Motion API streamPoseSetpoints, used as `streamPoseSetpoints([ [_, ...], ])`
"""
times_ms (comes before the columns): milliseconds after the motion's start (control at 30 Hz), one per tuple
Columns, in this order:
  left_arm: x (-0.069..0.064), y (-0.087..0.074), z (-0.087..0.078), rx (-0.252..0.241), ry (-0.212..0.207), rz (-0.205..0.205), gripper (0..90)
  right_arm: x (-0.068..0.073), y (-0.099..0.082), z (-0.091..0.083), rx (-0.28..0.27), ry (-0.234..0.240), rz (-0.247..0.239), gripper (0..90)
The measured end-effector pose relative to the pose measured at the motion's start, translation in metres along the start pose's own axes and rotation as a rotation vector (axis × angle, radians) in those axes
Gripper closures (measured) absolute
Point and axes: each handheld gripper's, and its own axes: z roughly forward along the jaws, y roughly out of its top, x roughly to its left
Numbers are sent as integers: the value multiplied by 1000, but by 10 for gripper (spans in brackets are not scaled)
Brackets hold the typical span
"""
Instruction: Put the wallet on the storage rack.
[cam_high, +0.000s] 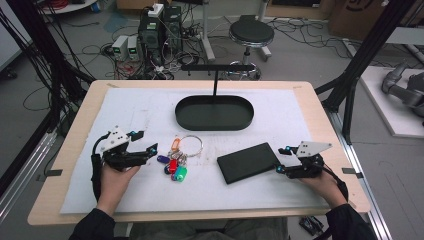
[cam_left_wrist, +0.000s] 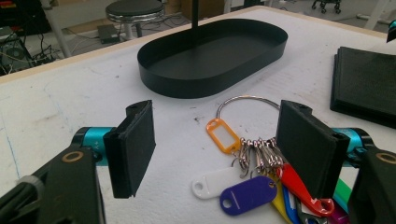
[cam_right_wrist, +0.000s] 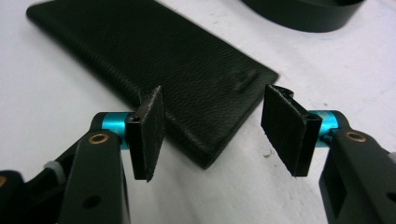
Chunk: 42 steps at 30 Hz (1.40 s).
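Black fingers of the right gripper (cam_right_wrist: 215, 135) stand apart astride the near corner of the black wallet (cam_right_wrist: 154, 65) lying flat on the white-covered bench (cam_high: 150, 115), while the left gripper (cam_left_wrist: 215, 149) holds its fingers wide open just over the key ring with coloured tags (cam_left_wrist: 252, 172).

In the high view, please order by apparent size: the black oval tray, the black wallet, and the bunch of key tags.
1. black oval tray, clearly largest.
2. black wallet.
3. bunch of key tags, smallest, counting its ring.
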Motion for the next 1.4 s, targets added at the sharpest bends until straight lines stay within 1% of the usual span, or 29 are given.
streamPoseSetpoints([
  [33,0,0,0,0,0,0,284,2,0,2,11,4,-18,420],
  [100,0,-1,-1,-9,-10,-22,284,4,1,4,23,12,-48,432],
  [133,0,-2,-1,-9,-12,-26,284,5,1,5,33,10,-70,432],
  [167,0,-2,-2,-11,-12,-30,284,6,2,6,40,10,-79,432],
  [200,0,-2,-2,-12,-14,-31,284,7,2,7,54,11,-91,431],
  [233,0,-2,-2,-12,-14,-31,284,7,2,7,54,11,-91,431],
  [267,0,-2,-2,-9,-16,-31,284,8,2,9,74,4,-115,413],
  [367,-1,-2,-1,-11,-20,-34,284,10,1,13,100,2,-144,404],
  [400,-1,-2,-1,-12,-21,-35,284,11,1,13,102,-8,-165,407],
  [433,-2,-2,-1,-12,-24,-35,284,11,1,14,101,-13,-177,425],
  [500,-3,-1,-1,-16,-29,-38,284,11,0,15,101,-24,-200,431],
  [600,-5,-1,0,-19,-35,-42,284,12,-1,15,107,-30,-208,446],
  [633,-5,-1,0,-20,-39,-40,284,12,-1,15,106,-32,-221,457],
  [667,-7,0,1,-19,-43,-39,284,13,-1,15,108,-23,-227,517],
  [733,-8,1,2,-18,-51,-37,284,14,0,14,105,-34,-252,554],
  [800,-10,1,4,-18,-58,-38,284,16,2,13,106,-32,-257,627],
  [833,-11,1,4,-20,-62,-40,284,17,4,12,106,-32,-261,679],
  [867,-11,1,4,-20,-62,-40,284,17,4,12,106,-32,-261,679],
  [900,-12,2,6,-18,-70,-34,284,18,7,12,107,-21,-259,750],
  [967,-14,2,6,-16,-76,-30,284,19,10,12,105,-17,-259,773],
  [1100,-19,4,8,-16,-91,-19,284,20,15,14,108,7,-240,806],
  [1200,-21,4,9,-14,-99,-9,284,21,19,16,92,23,-227,817],
  [1233,-22,4,9,-12,-100,-8,284,22,21,16,79,24,-221,821],
  [1267,-22,4,9,-12,-102,-6,284,23,23,17,69,36,-214,824],
  [1300,-23,4,9,-14,-102,-8,284,24,24,18,55,42,-214,827],
  [1400,-23,4,9,-13,-103,-6,284,26,27,21,50,45,-225,826],
])
